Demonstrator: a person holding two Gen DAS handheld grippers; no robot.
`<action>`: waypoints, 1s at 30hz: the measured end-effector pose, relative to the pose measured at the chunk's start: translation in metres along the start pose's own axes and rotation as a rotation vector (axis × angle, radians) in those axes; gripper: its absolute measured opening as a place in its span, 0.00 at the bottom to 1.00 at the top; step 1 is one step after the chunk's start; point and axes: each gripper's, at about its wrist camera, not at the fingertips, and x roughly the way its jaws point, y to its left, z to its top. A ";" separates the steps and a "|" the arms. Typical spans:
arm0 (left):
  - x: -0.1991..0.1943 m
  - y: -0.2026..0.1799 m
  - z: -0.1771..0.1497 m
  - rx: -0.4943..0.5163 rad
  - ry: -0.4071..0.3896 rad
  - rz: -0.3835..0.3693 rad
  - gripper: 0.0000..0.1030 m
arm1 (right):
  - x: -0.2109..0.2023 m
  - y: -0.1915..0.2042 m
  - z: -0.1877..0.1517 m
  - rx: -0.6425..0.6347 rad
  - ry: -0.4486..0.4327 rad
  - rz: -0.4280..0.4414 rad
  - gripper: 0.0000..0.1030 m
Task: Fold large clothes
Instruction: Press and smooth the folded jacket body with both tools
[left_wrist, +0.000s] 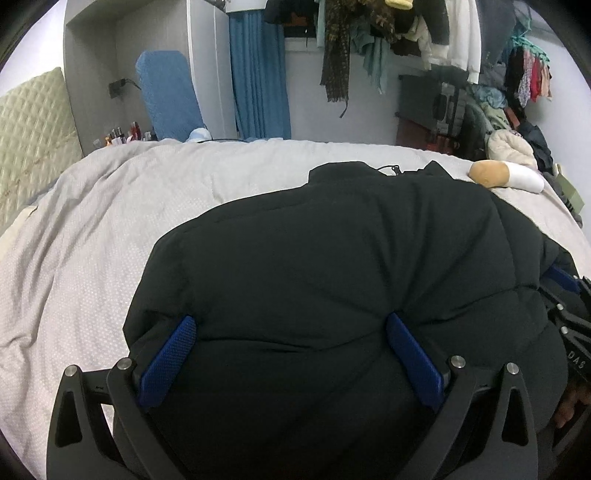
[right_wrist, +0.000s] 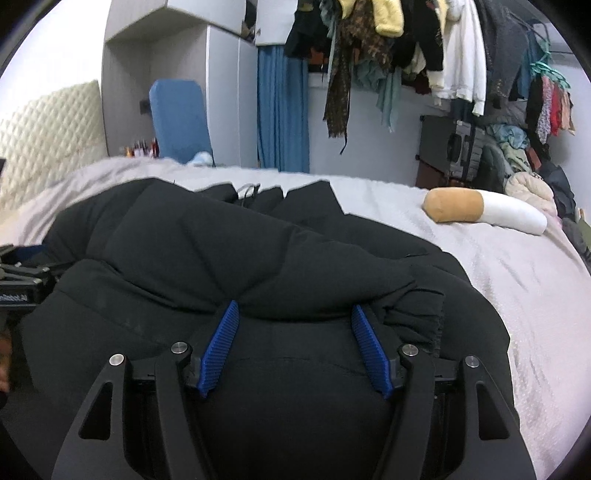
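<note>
A puffy black jacket lies on the grey bed cover, its collar at the far end. My left gripper is shut on a thick bulge of the jacket's near edge, and the fabric creases around its blue pads. In the right wrist view, my right gripper is also shut on the jacket, with a folded-over layer bunched between its pads. Each gripper shows at the edge of the other's view: the right gripper and the left gripper.
A tan and white roll-shaped cushion lies on the bed cover at the far right. A quilted headboard is at the left. Hanging clothes, a blue curtain and a clothes pile stand beyond the bed.
</note>
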 end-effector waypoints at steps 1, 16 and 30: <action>-0.003 0.001 0.001 0.004 0.000 -0.001 1.00 | 0.000 -0.001 0.003 -0.009 0.020 0.004 0.59; -0.007 0.031 -0.031 -0.027 -0.019 -0.025 1.00 | -0.027 -0.052 -0.022 0.093 0.002 0.022 0.70; -0.104 0.017 0.004 -0.031 -0.077 -0.024 1.00 | -0.099 -0.022 0.021 0.088 -0.040 0.008 0.78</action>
